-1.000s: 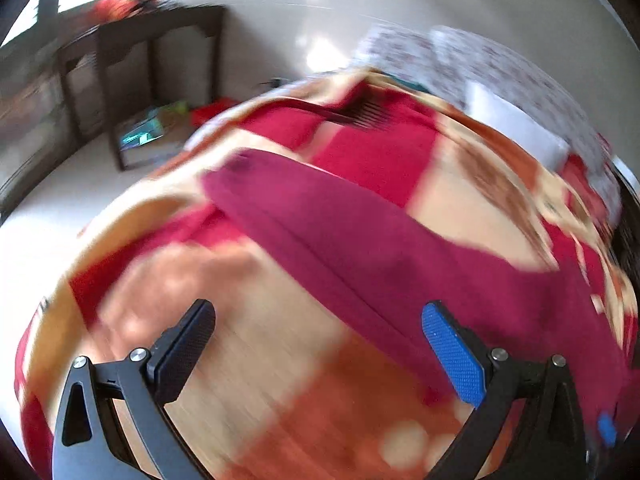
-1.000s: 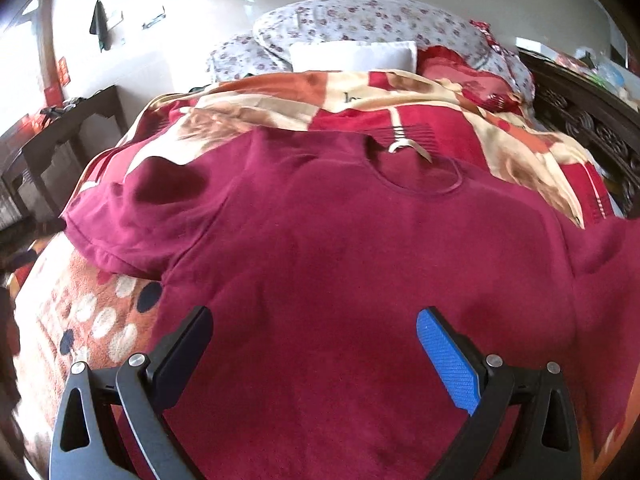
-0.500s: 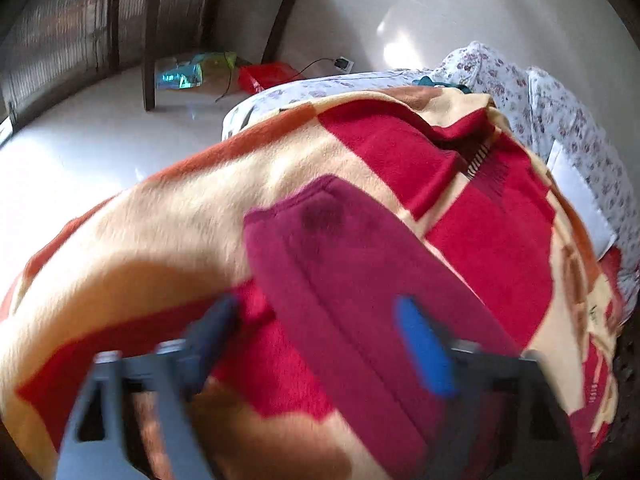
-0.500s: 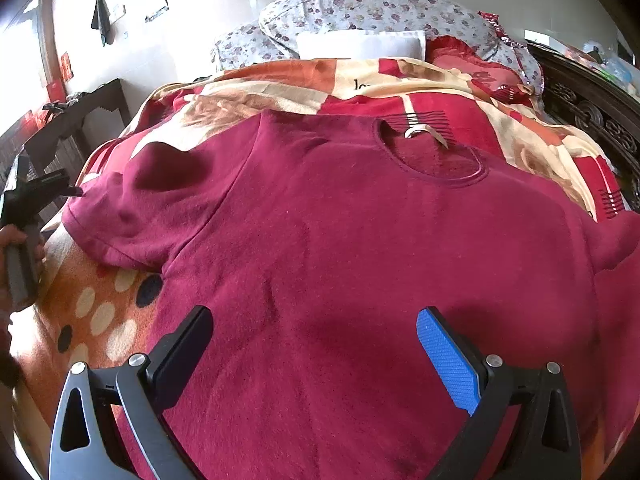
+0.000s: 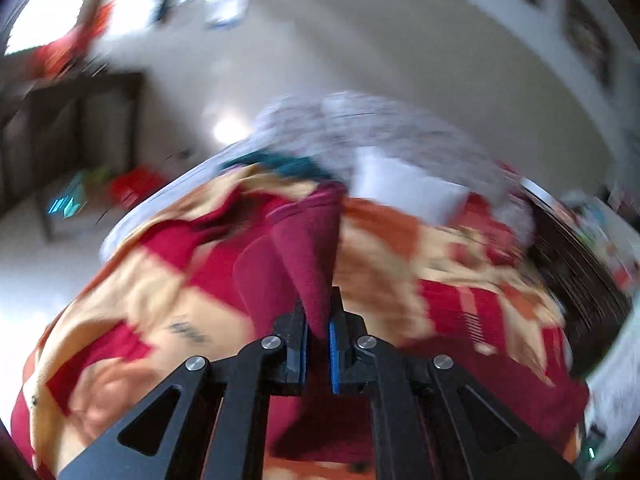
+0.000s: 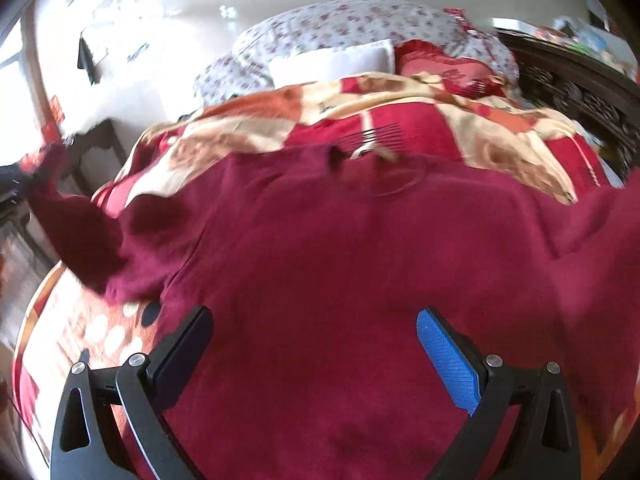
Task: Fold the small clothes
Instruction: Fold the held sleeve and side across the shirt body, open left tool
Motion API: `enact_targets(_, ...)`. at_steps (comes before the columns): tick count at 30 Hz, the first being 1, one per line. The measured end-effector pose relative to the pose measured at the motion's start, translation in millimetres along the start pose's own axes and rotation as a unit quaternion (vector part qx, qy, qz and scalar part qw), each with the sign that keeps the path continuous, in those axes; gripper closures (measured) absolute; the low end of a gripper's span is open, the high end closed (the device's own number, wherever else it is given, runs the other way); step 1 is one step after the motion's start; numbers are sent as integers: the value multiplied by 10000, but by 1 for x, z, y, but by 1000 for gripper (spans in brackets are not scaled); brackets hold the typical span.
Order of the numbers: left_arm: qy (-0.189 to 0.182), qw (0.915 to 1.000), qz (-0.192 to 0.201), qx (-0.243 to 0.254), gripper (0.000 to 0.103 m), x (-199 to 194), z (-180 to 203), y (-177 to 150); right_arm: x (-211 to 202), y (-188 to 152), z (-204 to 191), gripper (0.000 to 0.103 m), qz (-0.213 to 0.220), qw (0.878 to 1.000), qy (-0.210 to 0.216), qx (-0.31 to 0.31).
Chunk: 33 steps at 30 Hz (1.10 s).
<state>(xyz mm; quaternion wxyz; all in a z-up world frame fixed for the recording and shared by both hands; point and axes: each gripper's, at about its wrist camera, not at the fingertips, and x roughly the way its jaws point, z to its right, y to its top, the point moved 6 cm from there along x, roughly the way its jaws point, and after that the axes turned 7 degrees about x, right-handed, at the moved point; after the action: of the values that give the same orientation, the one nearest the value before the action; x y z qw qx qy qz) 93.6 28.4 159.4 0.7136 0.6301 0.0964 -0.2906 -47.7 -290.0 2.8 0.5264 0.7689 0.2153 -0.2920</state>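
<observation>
A dark red T-shirt (image 6: 340,248) lies spread front-up on a red, orange and cream blanket (image 6: 500,148) on a bed. My left gripper (image 5: 318,320) is shut on the shirt's left sleeve (image 5: 310,248) and holds it lifted off the blanket; in the right wrist view the raised sleeve (image 6: 76,232) stretches up to the left. My right gripper (image 6: 316,344) is open and empty, hovering over the shirt's lower middle.
Floral pillows (image 6: 352,28) and a white pillow (image 6: 332,64) lie at the head of the bed. A dark carved bed frame (image 6: 576,92) runs along the right. A dark wooden table (image 5: 68,128) stands on the pale floor to the left.
My left gripper has closed on the sleeve and lifted it off the blanket. My right gripper stays open over the shirt, shifted slightly.
</observation>
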Motion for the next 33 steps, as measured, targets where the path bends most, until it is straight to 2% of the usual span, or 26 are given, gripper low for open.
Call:
enact_targets(4, -759, 9949, -97, 649, 96, 1, 103, -16, -19, 9, 30, 0, 148, 9996, -101, 236)
enact_targets(8, -1294, 9825, -696, 1140, 96, 42, 193, -70, -36, 15, 72, 0, 274, 9976, -301, 557)
enact_targets(10, -1524, 9753, -1015, 1238, 96, 69, 225, -101, -39, 15, 90, 0, 257, 9962, -363, 743)
enact_targets(15, -1661, 9591, -1729, 1506, 95, 117, 265, -168, -44, 16, 122, 0, 159, 9935, -420, 1044)
enact_targets(17, -1661, 9572, -1813, 1525, 92, 113, 264, -175, -44, 19, 125, 0, 125, 9934, -322, 1096)
enact_targets(18, -1666, 9580, -1782, 1511, 86, 106, 260, -173, -44, 20, 125, 0, 125, 9936, -257, 1089)
enact_targets(20, -1690, 9615, -1585, 1476, 68, 82, 241, -158, -43, 22, 120, 0, 160, 9948, -138, 997)
enact_targets(21, -1670, 9645, -1439, 1453, 52, 71, 231, -149, -42, 24, 117, 0, 166, 9954, -107, 937)
enact_targets(22, -1568, 9698, -1194, 1436, 40, 56, 216, -139, -40, 25, 111, 0, 166, 9962, -58, 850)
enact_targets(24, -1270, 9774, -835, 1470, 36, 35, 191, -124, -34, 30, 99, 0, 171, 9977, 46, 659)
enact_targets(27, -593, 9847, -579, 1530, 35, 23, 146, -110, -19, 38, 82, 0, 144, 9988, 63, 469)
enact_targets(29, -314, 9873, -623, 1425, 35, 28, 123, -107, -3, 43, 74, 0, 46, 9994, 2, 354)
enact_targets(32, -43, 9906, -882, 1048, 35, 44, 88, -115, 25, 47, 73, 0, -113, 9984, -540, 146)
enact_targets(33, 9, 9912, -932, 938, 35, 47, 81, -119, 30, 49, 71, 3, -79, 9987, -492, 81)
